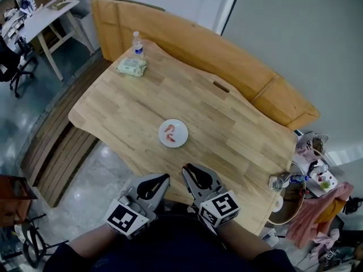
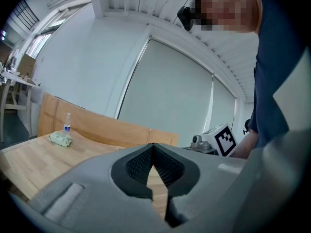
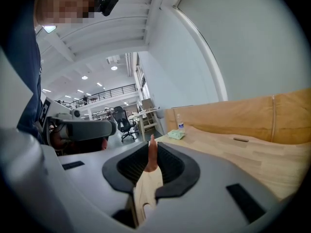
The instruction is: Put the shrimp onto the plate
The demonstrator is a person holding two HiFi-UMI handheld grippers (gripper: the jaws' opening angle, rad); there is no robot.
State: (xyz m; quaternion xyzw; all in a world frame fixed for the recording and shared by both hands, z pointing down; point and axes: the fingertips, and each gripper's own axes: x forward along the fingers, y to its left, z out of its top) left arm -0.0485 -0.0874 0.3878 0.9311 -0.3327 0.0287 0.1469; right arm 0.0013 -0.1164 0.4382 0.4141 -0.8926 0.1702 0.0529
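**Right gripper carries a shrimp; a plated one lies mid-table**

Left gripper at the near table edge; its jaws meet at the tips with nothing between them, as the left gripper view shows; right gripper just beside it, jaws clamped on a small pink-orange shrimp that stands upright and pokes above the pads.

Small round white plate sits near the middle of the pale wooden table, ahead of both grippers and apart from them, a stretch of table top between; an orange shrimp on the plate lies left of its centre.

Far left corner of the table: clear plastic water bottle with blue label, upright; soft green wipes pack just beside it; both well apart from the plate; a short dark slot is cut in the far table top.

Tan wooden bench back runs along the far side; pink cloth and small clutter off the right end; black office chair and a white trestle table far left.

Writing: the bottle label is too small to read; the gripper cubes bear black-and-white square markers only.
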